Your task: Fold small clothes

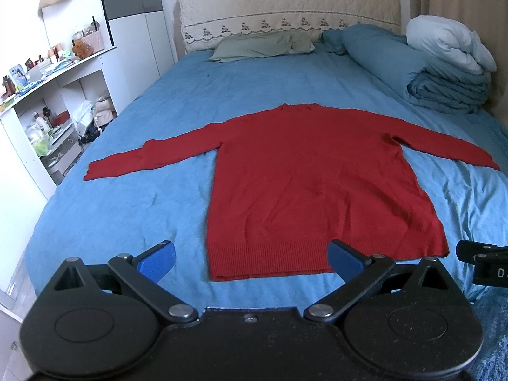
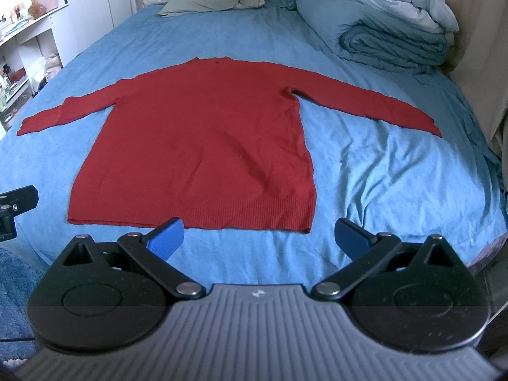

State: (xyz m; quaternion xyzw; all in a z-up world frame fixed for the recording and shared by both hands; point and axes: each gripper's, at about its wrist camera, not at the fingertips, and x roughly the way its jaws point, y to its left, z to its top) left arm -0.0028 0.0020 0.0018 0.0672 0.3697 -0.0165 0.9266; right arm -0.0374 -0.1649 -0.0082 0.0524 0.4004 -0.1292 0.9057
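A red long-sleeved sweater [image 1: 304, 184] lies flat on the blue bed sheet [image 1: 158, 101], both sleeves spread out, hem toward me. It also shows in the right wrist view [image 2: 203, 146]. My left gripper [image 1: 250, 258] is open and empty, hovering just before the hem's left half. My right gripper [image 2: 259, 238] is open and empty, hovering just before the hem's right corner. Part of the right gripper shows at the left view's right edge [image 1: 482, 263].
A green pillow [image 1: 257, 46], a rolled blue duvet [image 1: 444, 85] and a white quilt [image 1: 444, 41] lie at the bed's head and right side. White shelves [image 1: 47, 95] with clutter stand left of the bed. A blue rug [image 2: 12, 273] lies on the floor.
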